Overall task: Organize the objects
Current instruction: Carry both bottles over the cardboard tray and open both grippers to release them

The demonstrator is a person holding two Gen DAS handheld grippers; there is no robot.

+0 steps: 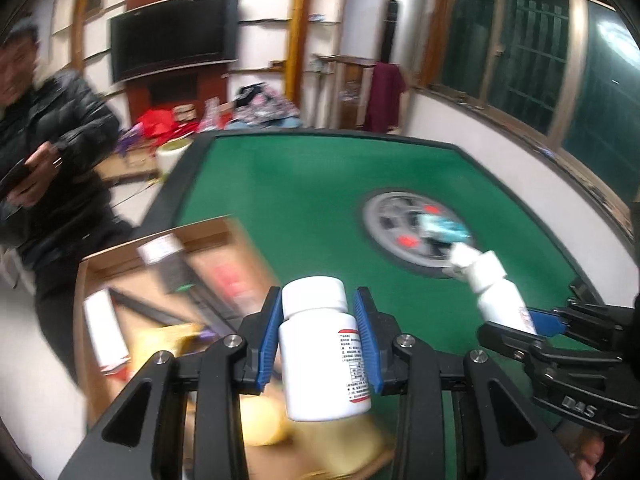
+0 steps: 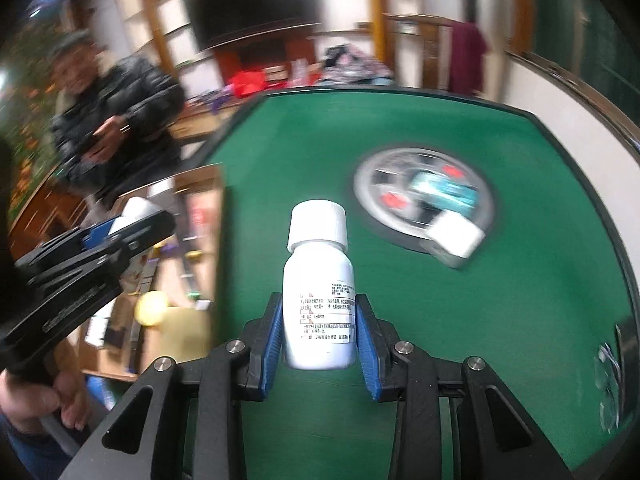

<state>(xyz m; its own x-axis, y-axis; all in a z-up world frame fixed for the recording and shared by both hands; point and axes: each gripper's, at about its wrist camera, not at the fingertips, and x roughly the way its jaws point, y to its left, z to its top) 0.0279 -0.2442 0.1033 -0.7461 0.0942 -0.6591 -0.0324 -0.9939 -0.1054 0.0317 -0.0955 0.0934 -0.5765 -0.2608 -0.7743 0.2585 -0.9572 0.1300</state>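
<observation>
My left gripper (image 1: 318, 296) is shut on a white pill bottle (image 1: 320, 352) with a wide white cap, held over the near corner of an open cardboard box (image 1: 120, 264). My right gripper (image 2: 319, 300) is shut on a second, taller white bottle (image 2: 318, 280) with a printed label, above the green table (image 2: 480, 320). In each view the other gripper shows at the side: the right gripper (image 1: 520, 320) with its bottle (image 1: 500, 300), the left gripper (image 2: 128, 220) over the box (image 2: 192, 184). A teal packet (image 2: 444, 192) and a small white box (image 2: 456, 236) lie on the table's round centre disc (image 2: 376, 184).
The cardboard box holds several blurred items, among them something yellow (image 2: 152, 308) and a white carton (image 1: 104, 332). A person in a dark jacket (image 1: 52, 140) stands beyond the table's left side. Shelves, a television and a cluttered bench line the far wall.
</observation>
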